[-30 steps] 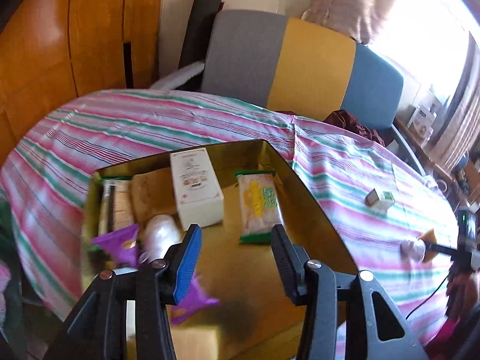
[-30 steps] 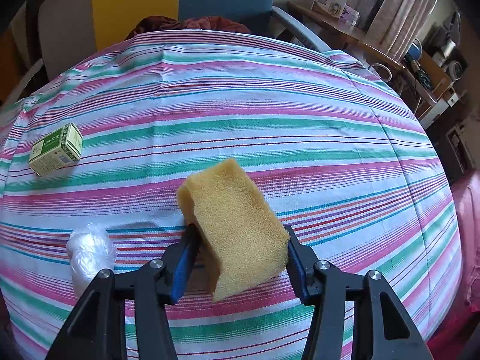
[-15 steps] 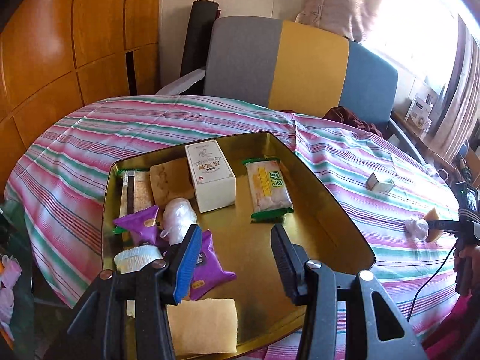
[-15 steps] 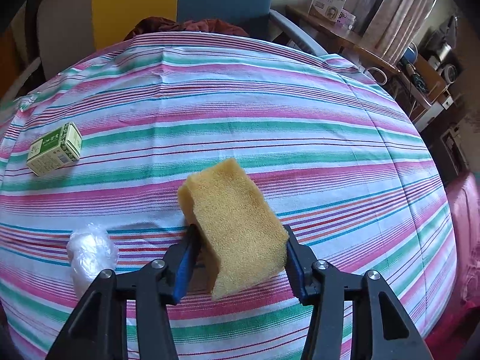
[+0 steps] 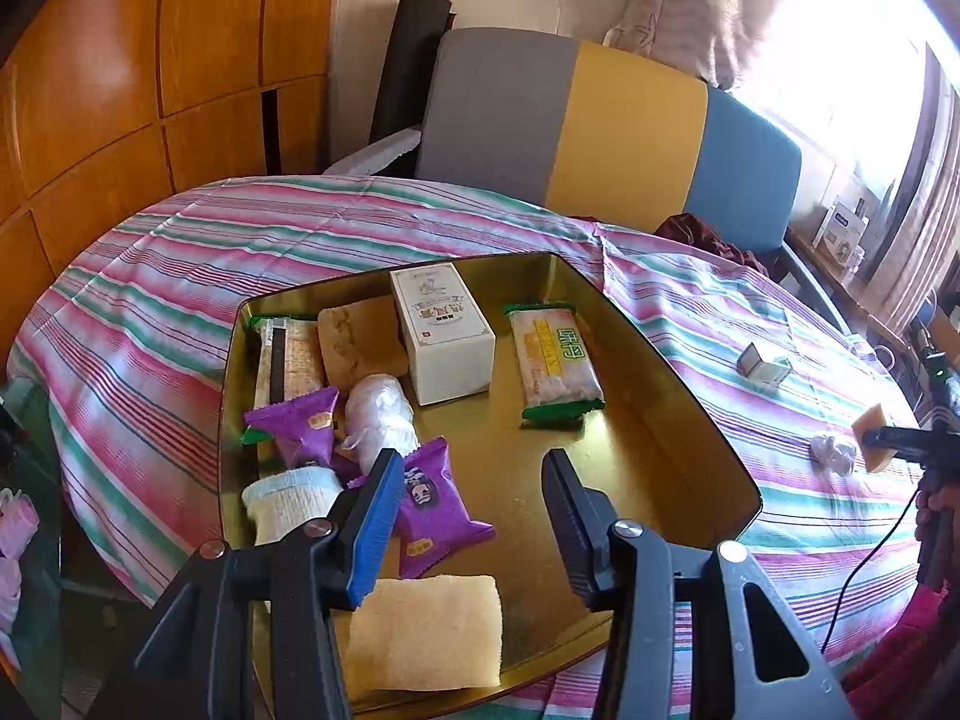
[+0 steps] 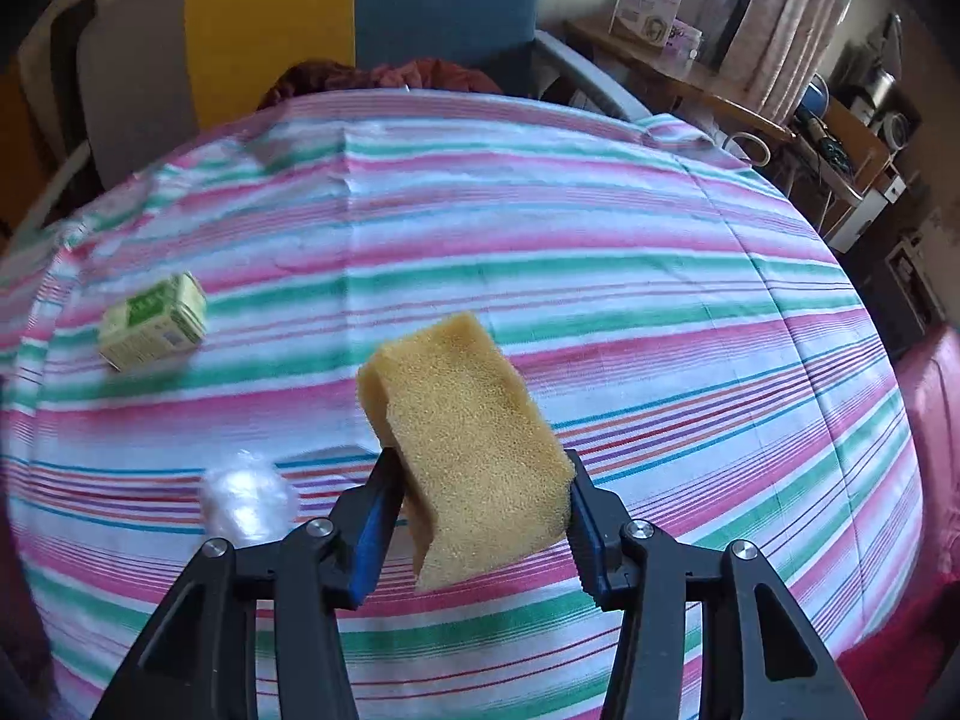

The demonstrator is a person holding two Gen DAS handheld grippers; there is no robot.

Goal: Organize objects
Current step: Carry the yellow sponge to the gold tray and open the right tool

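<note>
Above the striped bench (image 6: 600,276), my right hand-held gripper (image 6: 480,516) pinches a sponge (image 6: 468,432); my left hand-held gripper (image 5: 474,504), spread, hangs over the tray's (image 5: 678,384) open middle.

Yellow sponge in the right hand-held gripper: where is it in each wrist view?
Left wrist view: far right edge, the yellow sponge shows small, clamped in the right hand-held gripper above the striped tablecloth.
Right wrist view: centre, large, between the fingers.
Shared landmark: the small green-and-white box, with the clear plastic wad nearer the sponge.
</note>
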